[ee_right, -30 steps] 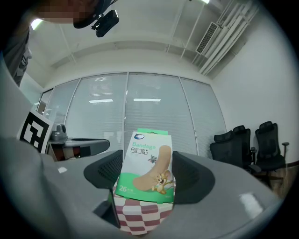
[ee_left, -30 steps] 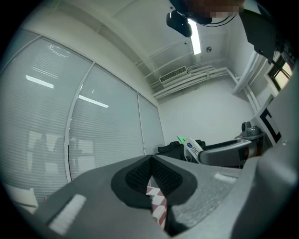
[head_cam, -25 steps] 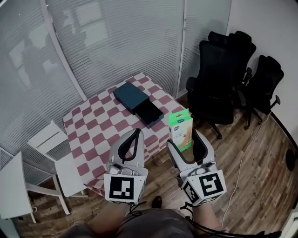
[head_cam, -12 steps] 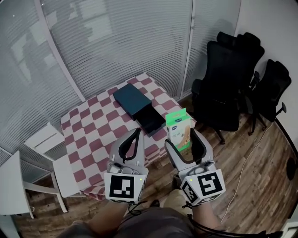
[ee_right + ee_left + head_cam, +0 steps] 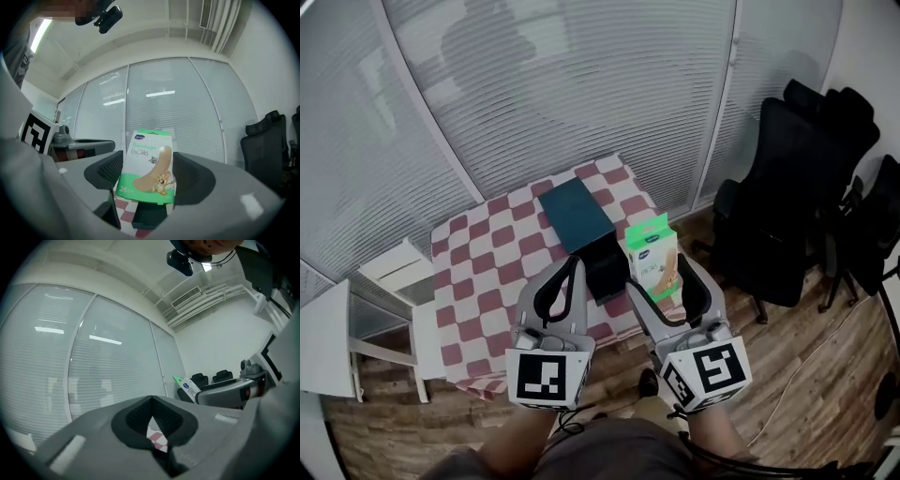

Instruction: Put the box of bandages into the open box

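A green and white box of bandages [image 5: 653, 262] stands upright between the fingers of my right gripper [image 5: 662, 281], which is shut on it. In the right gripper view the bandage box [image 5: 147, 168] fills the gap between the jaws, with the open box [image 5: 150, 216] just below and beyond it. That open box [image 5: 577, 215] is dark teal, and its pulled-out tray [image 5: 603, 265] points toward me on the red and white checkered table [image 5: 487, 262]. My left gripper [image 5: 574, 269] is shut on nothing, hovering by the tray's left side. The left gripper view shows its jaws closed [image 5: 154, 425].
A white folding chair [image 5: 389, 274] and a white tabletop [image 5: 321, 342] stand left of the table. Black office chairs [image 5: 792, 202] crowd the right side on the wooden floor [image 5: 825, 375]. Window blinds [image 5: 562, 84] run behind the table.
Both grippers and the held bandage box have come closer to the table. The bandage box now sits right beside the open tray. Neither gripper has changed its grip.
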